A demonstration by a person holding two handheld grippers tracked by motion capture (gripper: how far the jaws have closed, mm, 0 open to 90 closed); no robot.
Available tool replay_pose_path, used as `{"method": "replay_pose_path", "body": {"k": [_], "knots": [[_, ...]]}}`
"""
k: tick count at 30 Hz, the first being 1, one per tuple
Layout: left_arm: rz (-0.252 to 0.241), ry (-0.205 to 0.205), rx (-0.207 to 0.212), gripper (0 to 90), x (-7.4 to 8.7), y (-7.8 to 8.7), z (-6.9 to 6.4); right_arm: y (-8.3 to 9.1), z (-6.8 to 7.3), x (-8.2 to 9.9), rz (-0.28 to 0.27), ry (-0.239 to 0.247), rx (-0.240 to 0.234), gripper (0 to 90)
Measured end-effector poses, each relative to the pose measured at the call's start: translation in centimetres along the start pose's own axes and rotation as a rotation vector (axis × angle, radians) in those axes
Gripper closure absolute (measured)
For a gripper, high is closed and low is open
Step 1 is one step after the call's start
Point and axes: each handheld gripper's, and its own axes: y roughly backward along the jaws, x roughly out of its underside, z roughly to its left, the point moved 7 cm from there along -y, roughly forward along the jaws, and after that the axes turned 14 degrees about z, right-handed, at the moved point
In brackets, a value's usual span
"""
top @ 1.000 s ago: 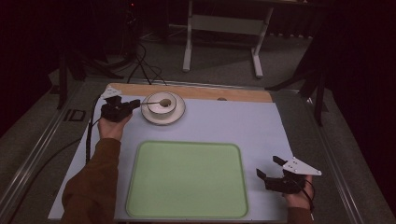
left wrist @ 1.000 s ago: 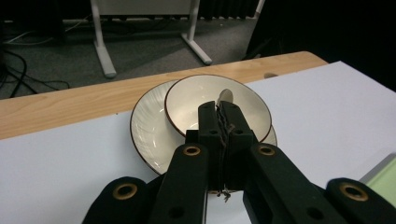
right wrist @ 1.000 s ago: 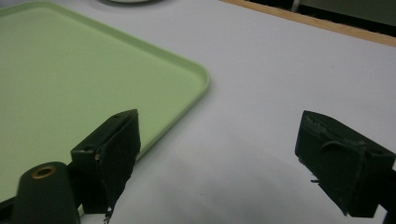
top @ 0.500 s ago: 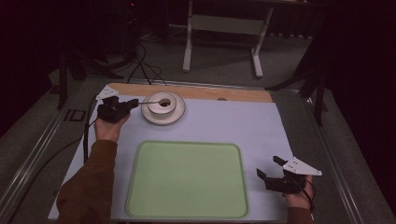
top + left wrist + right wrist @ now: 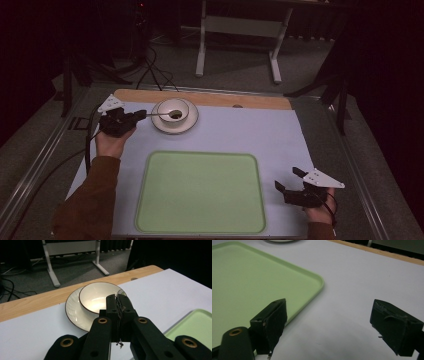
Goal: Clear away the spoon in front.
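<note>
White bowl (image 5: 174, 111) is sitting on a white plate (image 5: 174, 123) at the far left of the surface (image 5: 260, 130), well beyond the green tray's (image 5: 200, 192) far-left corner. In the high view, the left hand-held gripper (image 5: 142, 114) is clenching the handle end of a thin metal spoon (image 5: 161, 114), whose other end is reaching into the bowl. Grip is out at the very tip of the handle, so the spoon is likely pivoting or slipping if the hand is moving fast. If the spoon end is catching the bowl's rim on the way out, it could be dragging or tipping the bowl off the plate. The right hand-held gripper (image 5: 286, 180) is idling just off the tray's near-right corner, released, holding nothing.

Left gripper view: the left hand-held gripper (image 5: 117, 298) is showing its jaws pressed together, just in front of the bowl (image 5: 100, 297), which is sitting off-centre on the plate (image 5: 75, 313). I can't tell how much of the handle is sitting between the pads from here, so the hold may be marginal. Tray (image 5: 197, 330) is lying low right of the bowl, well apart, so any carry to it is a long swing with a thin grip.

Right gripper view: the right hand-held gripper (image 5: 328, 322) is standing wide open over bare surface (image 5: 367, 277), just beside the tray's (image 5: 262, 277) rounded corner. Risk here is minor: nudging the tray if it is drifting toward it.
</note>
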Motion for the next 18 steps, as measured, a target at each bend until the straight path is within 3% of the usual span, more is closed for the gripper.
{"method": "replay_pose_path", "body": {"k": [9, 12, 18], "knots": [[-0.009, 0.005, 0.009, 89.0, 1.1, 1.0, -0.5, 0.0, 0.0, 0.0, 0.001, 0.001, 0.0, 13.8], [-0.016, -0.005, -0.005, 89.2, 1.1, 1.3, -0.7, 0.0, 0.0, 0.0, 0.002, 0.002, 0.0, 13.8], [-0.011, -0.01, 0.026, 89.2, 1.4, 1.6, -1.5, 0.0, 0.0, 0.0, 0.001, 0.0, 0.0, 13.8]]}}
